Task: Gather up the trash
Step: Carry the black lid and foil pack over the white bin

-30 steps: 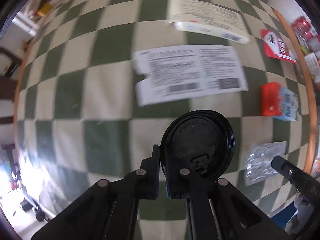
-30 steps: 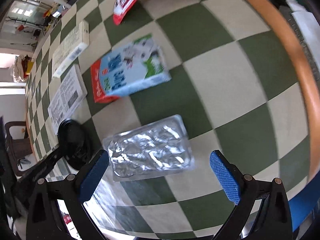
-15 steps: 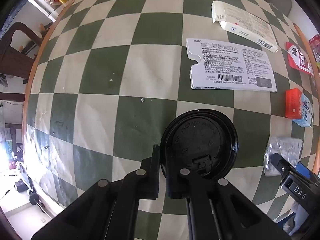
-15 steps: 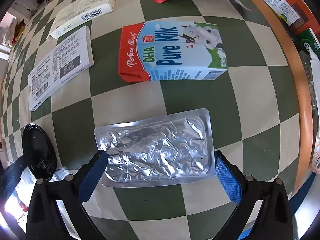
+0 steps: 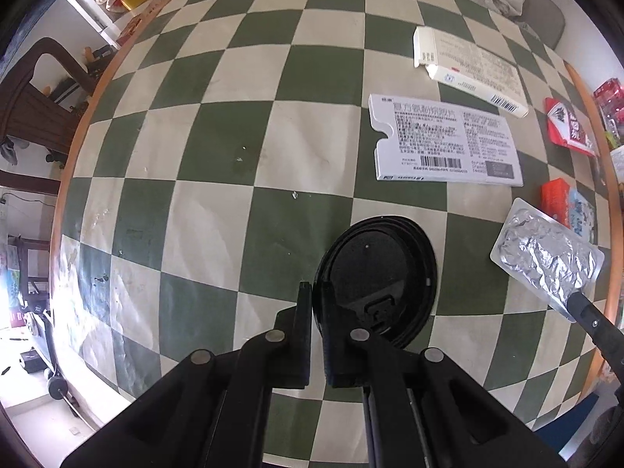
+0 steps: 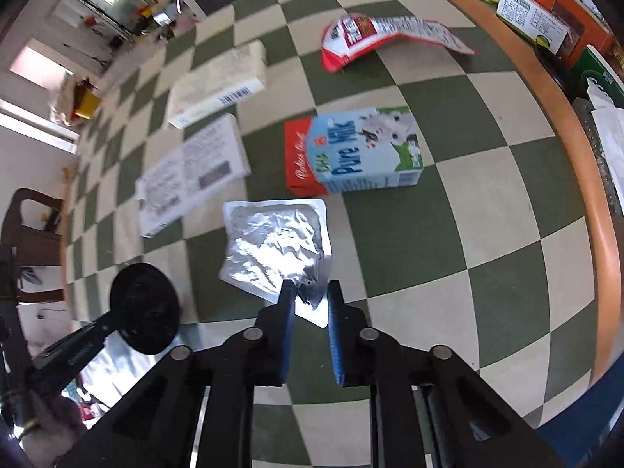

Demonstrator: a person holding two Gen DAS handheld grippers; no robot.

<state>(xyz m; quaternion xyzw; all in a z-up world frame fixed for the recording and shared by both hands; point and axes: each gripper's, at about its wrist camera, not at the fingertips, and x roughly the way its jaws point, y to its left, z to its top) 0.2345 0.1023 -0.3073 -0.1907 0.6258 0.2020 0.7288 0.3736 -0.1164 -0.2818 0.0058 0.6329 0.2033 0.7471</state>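
Now right jaws, just closed, pinch the foil pack [image 6: 275,243]; left jaws clench the black lid [image 5: 376,279].

Your left gripper [image 5: 316,296] is all black, and so is the coffee-cup lid [image 5: 376,273] it pinches. Your right gripper [image 6: 310,300] is black with blue pads [image 6: 334,335], clamped on a crinkled silver foil blister sheet [image 6: 275,245]. The tablecloth [image 5: 218,163] under both is a dark green and cream check, with an orange-brown table rim [image 6: 600,210] at three o'clock. At twelve o'clock of the foil lies a red, blue and white milk carton [image 6: 353,152]; farther up, a red and white wrapper [image 6: 386,35]. At ten o'clock are white, black-printed boxes [image 6: 195,171].
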